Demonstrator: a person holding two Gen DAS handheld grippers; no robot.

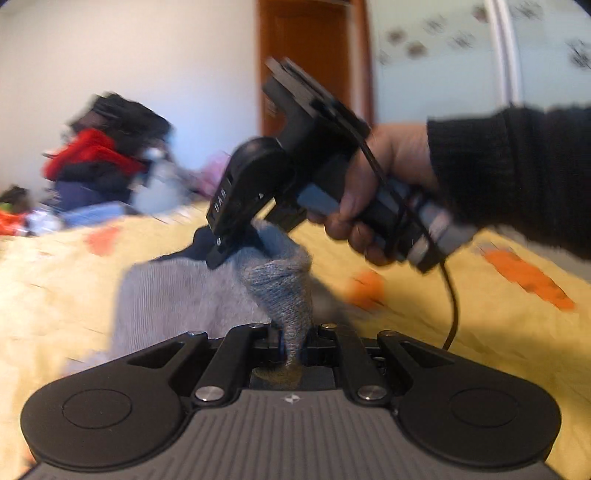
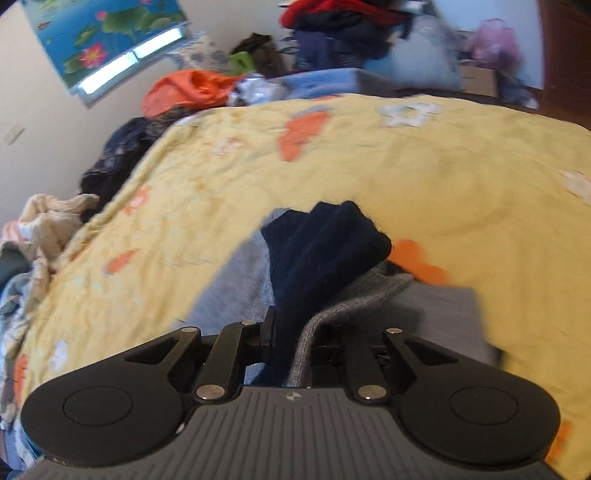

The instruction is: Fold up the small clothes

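Note:
A small grey knit garment with a dark navy part [image 1: 173, 295] lies on the yellow bedspread [image 1: 55, 280]. My left gripper [image 1: 291, 345] is shut on a bunched grey fold of it. My right gripper [image 1: 225, 247], held in a hand with a black sleeve, pinches the garment's far end just beyond. In the right wrist view my right gripper [image 2: 291, 343] is shut on the navy and grey cloth [image 2: 325, 251], lifted above the bedspread [image 2: 184, 206].
A pile of red, black and blue clothes [image 1: 99, 162] sits at the bed's far left; it also shows in the right wrist view [image 2: 340, 29]. An orange cloth [image 2: 188, 88] and dark clothes [image 2: 118, 155] lie past the bed edge. A brown door [image 1: 310, 62] stands behind.

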